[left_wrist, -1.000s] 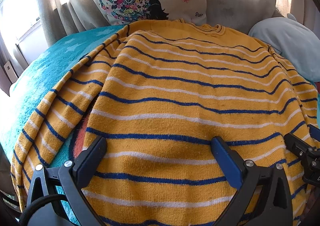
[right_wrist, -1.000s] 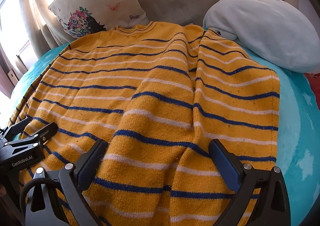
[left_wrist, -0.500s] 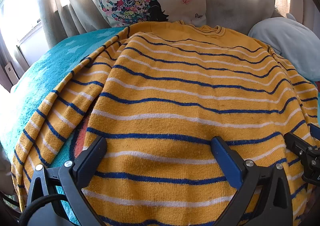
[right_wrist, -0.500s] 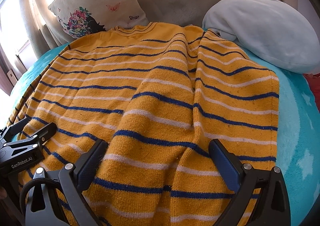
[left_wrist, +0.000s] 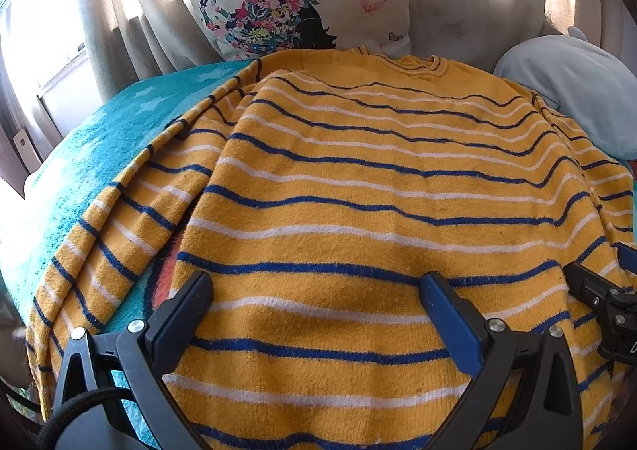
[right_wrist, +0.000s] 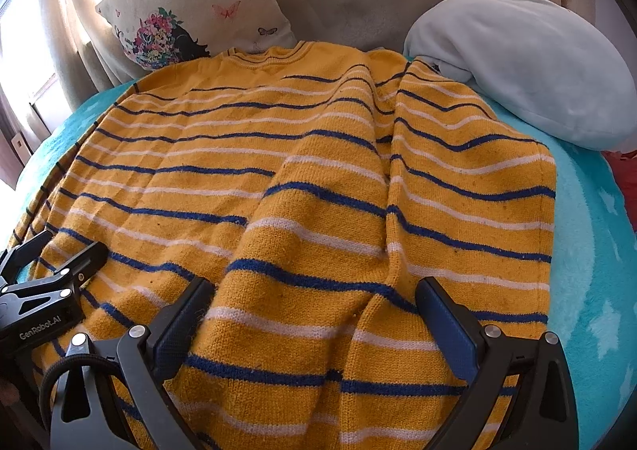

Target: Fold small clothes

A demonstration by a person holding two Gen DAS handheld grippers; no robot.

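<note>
A yellow knit sweater with blue and white stripes (left_wrist: 358,191) lies spread flat on a turquoise fleece blanket (left_wrist: 99,155), with the left gripper (left_wrist: 314,291) and right gripper (right_wrist: 310,295) both spread wide above its hem, gripping nothing.

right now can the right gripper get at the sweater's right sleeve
Probably yes. The right gripper hangs open over the sweater, and the right sleeve lies flat just ahead with nothing on top; the pale blue plush only borders its far end.

The left gripper (left_wrist: 316,293) hovers wide apart over a yellow striped sweater (left_wrist: 358,203) on a teal blanket (left_wrist: 99,147).
</note>
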